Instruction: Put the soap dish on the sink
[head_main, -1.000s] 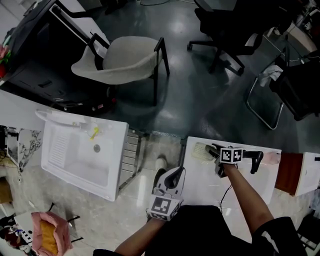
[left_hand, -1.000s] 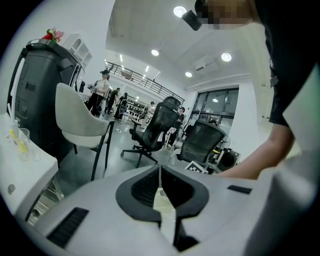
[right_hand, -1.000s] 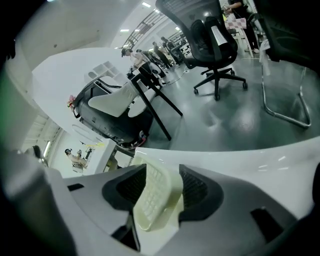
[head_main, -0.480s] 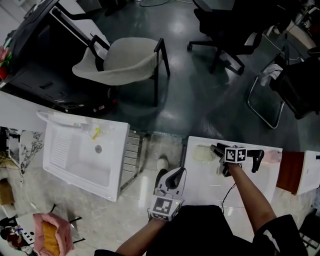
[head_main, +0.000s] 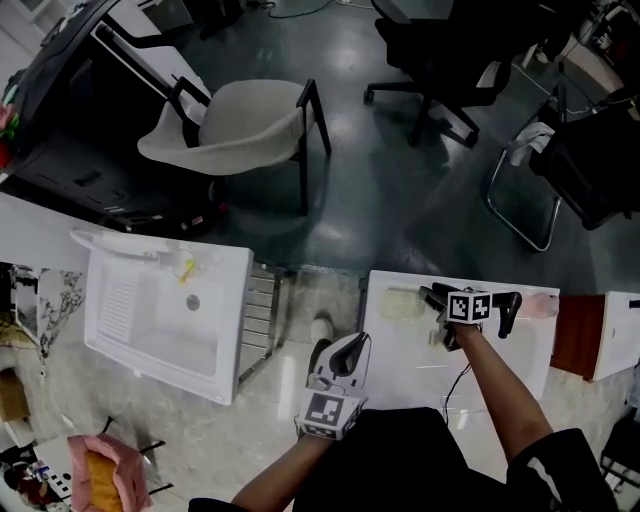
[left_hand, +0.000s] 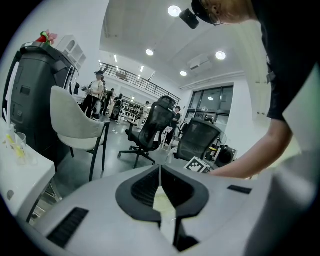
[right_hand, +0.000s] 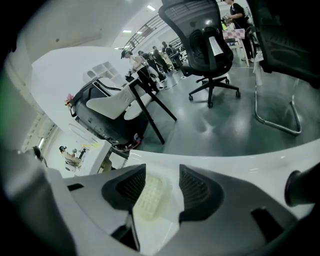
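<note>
The soap dish (right_hand: 150, 197) is seen lying on the white table (head_main: 500, 360), framed lengthwise but ungripped by the parted jaws of the right gripper (right_hand: 161, 175), the nearer one, while the left gripper (left_hand: 160, 172) is held closed beside that table, sink (head_main: 238, 310) beyond.

The right gripper (head_main: 428, 296) is held out on a stretched forearm. Its jaws are set apart, and the soap dish (head_main: 402, 303) is framed in the gap between them, unclamped. The left gripper (head_main: 342, 348) is held close to the body, well apart from the soap dish, with its jaws closed together on nothing.
</note>
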